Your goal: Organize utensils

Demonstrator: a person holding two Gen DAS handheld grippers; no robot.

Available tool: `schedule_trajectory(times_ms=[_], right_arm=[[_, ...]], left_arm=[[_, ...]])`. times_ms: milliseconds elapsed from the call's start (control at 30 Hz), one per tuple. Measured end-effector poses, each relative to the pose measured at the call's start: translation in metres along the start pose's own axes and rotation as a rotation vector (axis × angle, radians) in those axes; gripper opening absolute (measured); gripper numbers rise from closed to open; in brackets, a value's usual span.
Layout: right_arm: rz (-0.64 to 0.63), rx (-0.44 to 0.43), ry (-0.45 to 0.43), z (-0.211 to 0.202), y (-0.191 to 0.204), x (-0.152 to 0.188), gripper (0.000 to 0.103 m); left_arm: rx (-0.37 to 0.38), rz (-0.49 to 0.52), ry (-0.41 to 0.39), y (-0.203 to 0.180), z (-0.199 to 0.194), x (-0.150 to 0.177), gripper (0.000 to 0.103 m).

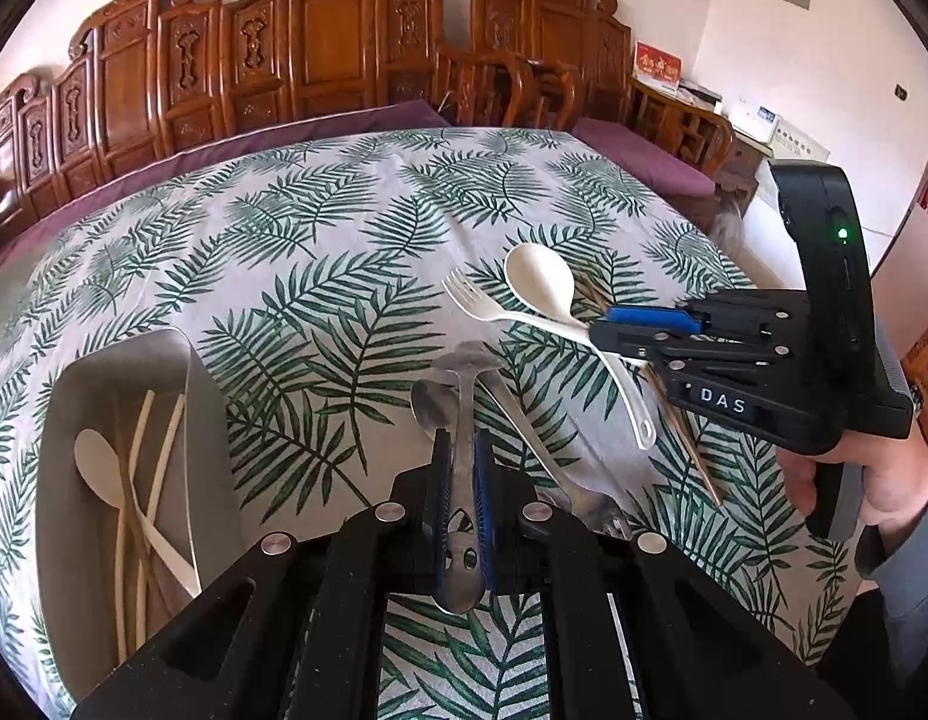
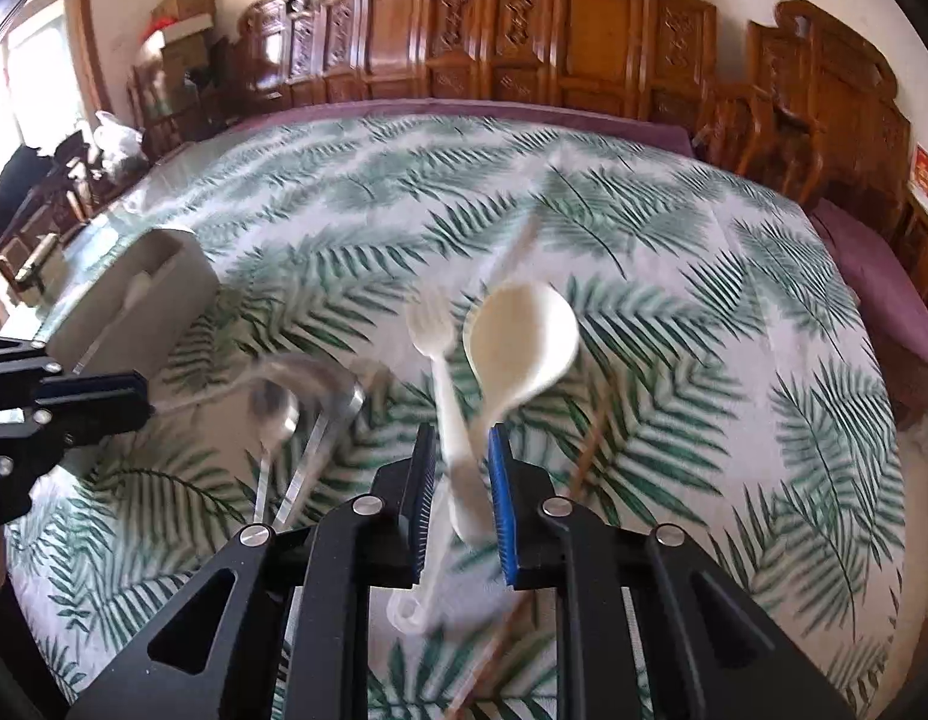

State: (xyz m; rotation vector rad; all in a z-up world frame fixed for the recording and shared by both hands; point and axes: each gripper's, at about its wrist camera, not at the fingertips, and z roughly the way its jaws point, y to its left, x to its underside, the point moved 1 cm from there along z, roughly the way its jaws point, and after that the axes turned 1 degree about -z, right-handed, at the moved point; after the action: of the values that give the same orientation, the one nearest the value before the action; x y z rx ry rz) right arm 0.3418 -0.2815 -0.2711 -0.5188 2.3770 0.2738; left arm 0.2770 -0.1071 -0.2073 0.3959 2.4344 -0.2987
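The left gripper's point(image 1: 461, 480) fingers point(image 1: 483, 468) clamp a stiff, slick steel fork point(image 1: 464, 414) mid-handle, near the table's front edge; the right gripper's point(image 2: 461, 498) fingers straddle a light cream spoon point(image 2: 517, 342) and plastic fork point(image 2: 431, 324), contact unclear; handles suit gripping.

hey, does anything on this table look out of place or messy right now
Yes. The cream fork and cream spoon lie crossed on the tablecloth, with metal spoons and chopsticks loose beside them, not in the organizer box. The left gripper is shut on a metal utensil.
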Motion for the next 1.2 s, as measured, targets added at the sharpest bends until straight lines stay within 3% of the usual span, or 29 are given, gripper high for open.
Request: schedule_trajectory(times_ms=[167, 233, 367, 667, 700, 800, 933, 1200], right_arm=[[-0.065, 0.028, 0.047, 0.025, 0.009, -0.013, 0.022], [-0.055, 0.042, 0.074, 0.034, 0.006, -0.016, 0.022], [-0.05, 0.026, 0.088, 0.039, 0.003, -0.018, 0.022], [-0.072, 0.032, 0.14, 0.053, 0.01, -0.016, 0.02], [-0.075, 0.031, 0.138, 0.053, 0.01, -0.015, 0.009], [-0.069, 0.03, 0.123, 0.049, 0.01, -0.012, 0.009], [-0.043, 0.014, 0.076, 0.037, 0.005, -0.011, 0.009], [0.003, -0.011, 0.002, 0.009, -0.006, -0.012, 0.009]], left_arm=[[0.006, -0.014, -0.009, 0.002, -0.002, -0.002, 0.006], [0.007, -0.013, -0.013, 0.001, -0.003, -0.002, 0.0], [0.012, 0.0, -0.025, -0.002, -0.008, -0.004, 0.0], [-0.008, -0.03, 0.025, 0.012, 0.006, -0.003, 0.0], [-0.01, -0.031, 0.031, 0.013, 0.007, -0.002, 0.0], [-0.026, -0.028, 0.049, 0.015, 0.014, -0.004, 0.001], [-0.053, 0.022, 0.114, 0.014, 0.033, -0.006, 0.018], [-0.099, 0.072, 0.231, 0.015, 0.068, -0.006, 0.021]])
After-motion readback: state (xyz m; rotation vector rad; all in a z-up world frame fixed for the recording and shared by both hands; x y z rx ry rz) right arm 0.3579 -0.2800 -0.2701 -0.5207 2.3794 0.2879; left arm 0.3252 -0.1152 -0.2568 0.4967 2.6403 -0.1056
